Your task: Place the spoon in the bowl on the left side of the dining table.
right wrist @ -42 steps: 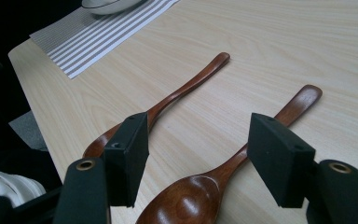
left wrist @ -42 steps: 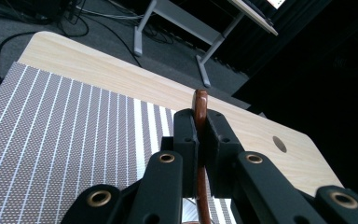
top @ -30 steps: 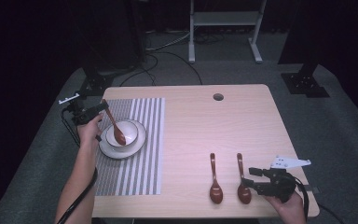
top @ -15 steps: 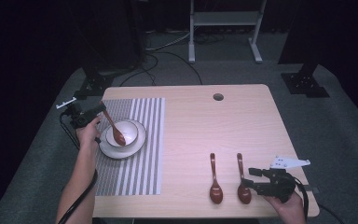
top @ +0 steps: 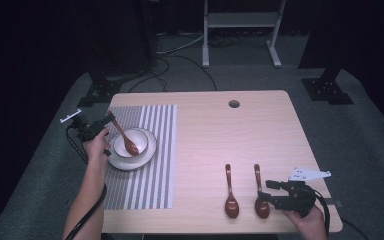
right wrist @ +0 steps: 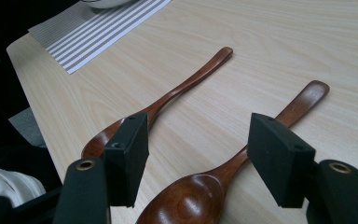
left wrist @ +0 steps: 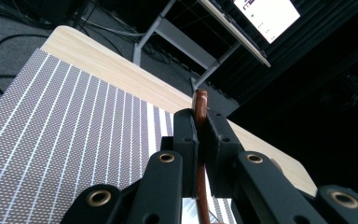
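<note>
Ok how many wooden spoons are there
3: one spoon held by the left gripper over the bowl; two flat on the table, left one, right one.

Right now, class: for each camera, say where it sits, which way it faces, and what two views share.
High view: above the table, looking down; both forearms show.
Left gripper view: rides the left gripper, shut on a spoon, facing the striped mat.
Right gripper view: rides the open right gripper, facing two spoons.
Shared: the mat.
</note>
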Motion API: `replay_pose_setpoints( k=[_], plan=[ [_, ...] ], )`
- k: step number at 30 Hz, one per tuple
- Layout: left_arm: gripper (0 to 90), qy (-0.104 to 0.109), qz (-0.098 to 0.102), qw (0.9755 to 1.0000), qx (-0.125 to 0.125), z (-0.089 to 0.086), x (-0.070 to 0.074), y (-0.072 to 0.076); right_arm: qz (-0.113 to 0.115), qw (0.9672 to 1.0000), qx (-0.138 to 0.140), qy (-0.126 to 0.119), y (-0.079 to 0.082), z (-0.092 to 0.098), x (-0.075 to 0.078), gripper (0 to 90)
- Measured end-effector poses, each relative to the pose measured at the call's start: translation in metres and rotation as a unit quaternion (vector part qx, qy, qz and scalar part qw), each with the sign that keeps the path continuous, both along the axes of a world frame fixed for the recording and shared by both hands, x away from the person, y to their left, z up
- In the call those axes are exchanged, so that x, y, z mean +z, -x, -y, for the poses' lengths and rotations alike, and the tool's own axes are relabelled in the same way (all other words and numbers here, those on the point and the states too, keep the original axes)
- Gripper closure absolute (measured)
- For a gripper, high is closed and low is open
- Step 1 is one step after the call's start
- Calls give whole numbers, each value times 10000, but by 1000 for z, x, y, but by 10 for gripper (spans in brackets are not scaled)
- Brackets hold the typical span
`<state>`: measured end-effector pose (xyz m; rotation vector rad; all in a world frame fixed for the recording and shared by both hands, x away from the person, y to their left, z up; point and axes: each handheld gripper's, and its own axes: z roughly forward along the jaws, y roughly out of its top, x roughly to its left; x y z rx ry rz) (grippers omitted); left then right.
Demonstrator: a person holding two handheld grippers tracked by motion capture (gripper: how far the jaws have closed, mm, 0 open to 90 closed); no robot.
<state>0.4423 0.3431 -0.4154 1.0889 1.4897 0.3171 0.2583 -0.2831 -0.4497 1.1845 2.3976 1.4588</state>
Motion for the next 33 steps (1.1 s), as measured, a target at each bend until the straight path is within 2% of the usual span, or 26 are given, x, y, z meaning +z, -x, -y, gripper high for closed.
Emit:
replay_pose_setpoints(
  k=[3, 4, 5, 6, 8, 10, 12, 18, 21, 33],
  plan=[
    [833, 13, -25, 10000, -46, 0, -3, 0, 6, 10000, 2, 3, 0, 0, 0, 373],
    [806, 13, -25, 10000, -46, 0, -3, 0, 6, 10000, 2, 3, 0, 0, 0, 373],
    [806, 84, -94, 9999, -107, -1, -4, -1, 5, 10000, 2, 1, 0, 0, 0, 373],
    [747, 49, -122, 9999, -106, -1, -4, -1, 8, 10000, 4, -2, 0, 0, 0, 373],
    [726, -43, -152, 9998, -102, -2, -4, 0, 7, 10000, 5, 0, 0, 0, 0, 373],
    [667, -95, -203, 9997, -102, -3, -4, 0, 5, 10000, 7, -3, 0, 0, 0, 373],
    [654, -97, -224, 9996, -105, -4, -4, 2, 9, 10000, 14, 4, 0, -1, 0, 373],
    [551, -283, -371, 9989, -109, -7, -6, 6, 10, 10000, 24, 14, 0, -1, 0, 372],
    [535, -235, -326, 9991, -133, -9, -7, 8, -1, 10000, 32, 11, 0, -2, 0, 371],
    [452, -346, -254, 9988, -230, -16, 2, 21, 4, 10000, 29, 8, -2, -1, -1, 364]
  ],
)
